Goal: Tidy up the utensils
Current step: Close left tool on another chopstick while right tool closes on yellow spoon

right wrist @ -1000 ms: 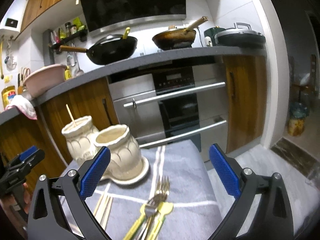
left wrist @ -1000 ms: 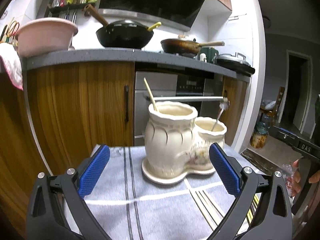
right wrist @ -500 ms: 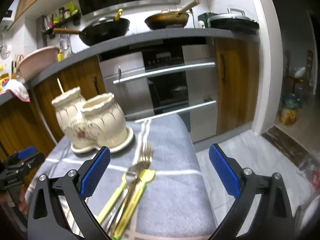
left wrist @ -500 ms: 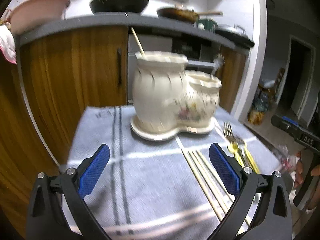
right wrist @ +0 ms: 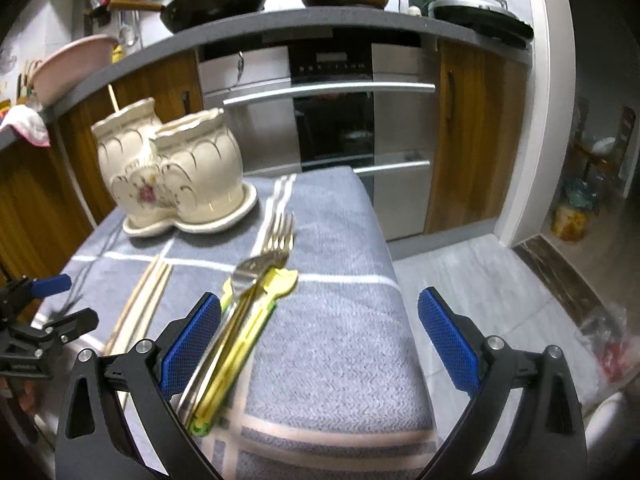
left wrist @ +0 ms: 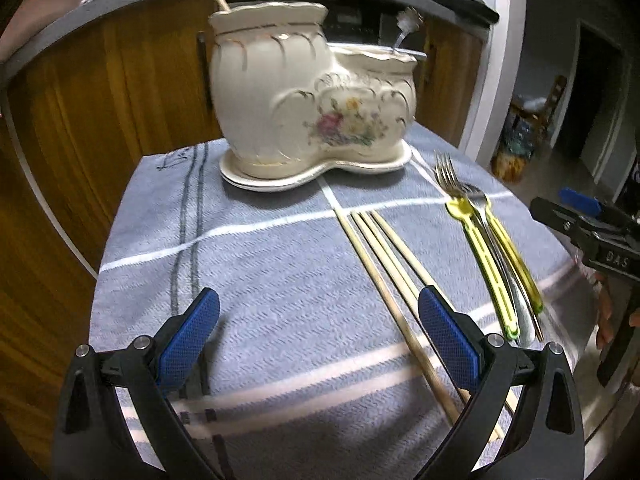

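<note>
Now lower over chopsticks point(left wrist: 394, 280) at lower centre-right and yellow-handled forks point(right wrist: 240, 320) at lower left, beside ceramic holder point(left wrist: 312, 100) on grey cloth point(left wrist: 260, 280). Left gripper point(left wrist: 318, 336), right gripper point(right wrist: 320, 336): jaws apart, empty.

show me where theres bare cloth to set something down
Free: the cloth left of the chopsticks, in front of the holder, and the strip right of the forks out to the cloth's edge. Crowded: the middle, where chopsticks and forks lie side by side.
</note>
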Action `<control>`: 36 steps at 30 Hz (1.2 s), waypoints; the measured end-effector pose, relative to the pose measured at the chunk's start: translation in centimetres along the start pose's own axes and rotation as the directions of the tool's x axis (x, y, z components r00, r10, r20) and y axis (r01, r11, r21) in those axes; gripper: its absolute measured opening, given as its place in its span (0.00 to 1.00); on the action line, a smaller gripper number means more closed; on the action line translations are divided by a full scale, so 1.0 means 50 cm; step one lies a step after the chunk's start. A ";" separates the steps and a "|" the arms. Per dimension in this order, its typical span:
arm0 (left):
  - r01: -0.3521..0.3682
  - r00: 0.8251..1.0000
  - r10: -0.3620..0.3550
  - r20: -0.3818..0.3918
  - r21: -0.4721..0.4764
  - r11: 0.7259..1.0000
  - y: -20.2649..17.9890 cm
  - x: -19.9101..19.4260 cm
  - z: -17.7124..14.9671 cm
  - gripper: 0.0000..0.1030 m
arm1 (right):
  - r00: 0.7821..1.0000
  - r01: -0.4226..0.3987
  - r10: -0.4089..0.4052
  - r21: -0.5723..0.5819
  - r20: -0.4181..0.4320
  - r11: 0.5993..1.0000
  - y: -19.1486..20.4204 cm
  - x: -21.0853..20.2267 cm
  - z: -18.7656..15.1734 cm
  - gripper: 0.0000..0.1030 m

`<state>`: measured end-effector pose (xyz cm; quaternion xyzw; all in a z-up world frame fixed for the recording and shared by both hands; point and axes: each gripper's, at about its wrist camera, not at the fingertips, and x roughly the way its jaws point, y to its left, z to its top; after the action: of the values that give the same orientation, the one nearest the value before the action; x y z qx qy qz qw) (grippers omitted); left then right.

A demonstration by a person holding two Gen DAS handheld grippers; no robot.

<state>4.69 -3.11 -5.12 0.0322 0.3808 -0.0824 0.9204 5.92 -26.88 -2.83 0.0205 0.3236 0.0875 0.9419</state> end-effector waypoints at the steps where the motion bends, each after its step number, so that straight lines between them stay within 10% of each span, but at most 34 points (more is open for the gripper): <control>1: 0.000 1.000 0.000 -0.016 0.012 1.000 -0.005 0.004 -0.001 0.95 | 1.000 0.000 0.000 0.001 -0.010 1.000 0.000 0.002 0.000 0.95; 14: 0.004 0.997 0.000 -0.083 0.056 0.998 -0.018 0.017 -0.019 0.87 | 0.999 0.002 -0.003 -0.019 -0.040 1.000 0.004 0.001 -0.005 0.95; 23: 0.033 0.994 -0.021 -0.105 0.111 0.993 -0.046 0.002 -0.011 0.51 | 0.996 -0.058 0.053 -0.063 -0.076 0.996 0.029 0.001 -0.005 0.92; 28: 0.036 0.993 -0.023 -0.112 0.121 0.992 -0.038 0.002 -0.007 0.20 | 0.990 -0.081 0.069 -0.100 -0.121 0.992 0.053 0.013 -0.008 0.56; 36: 0.038 0.994 -0.024 -0.109 0.126 0.991 -0.031 0.003 -0.007 0.14 | 0.974 -0.125 0.112 -0.056 -0.195 0.991 0.056 0.043 -0.005 0.33</control>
<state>4.27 -4.62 -5.48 0.0894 0.4240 -0.1192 0.8933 7.02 -23.76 -4.08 -0.0009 0.4075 0.1561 0.8998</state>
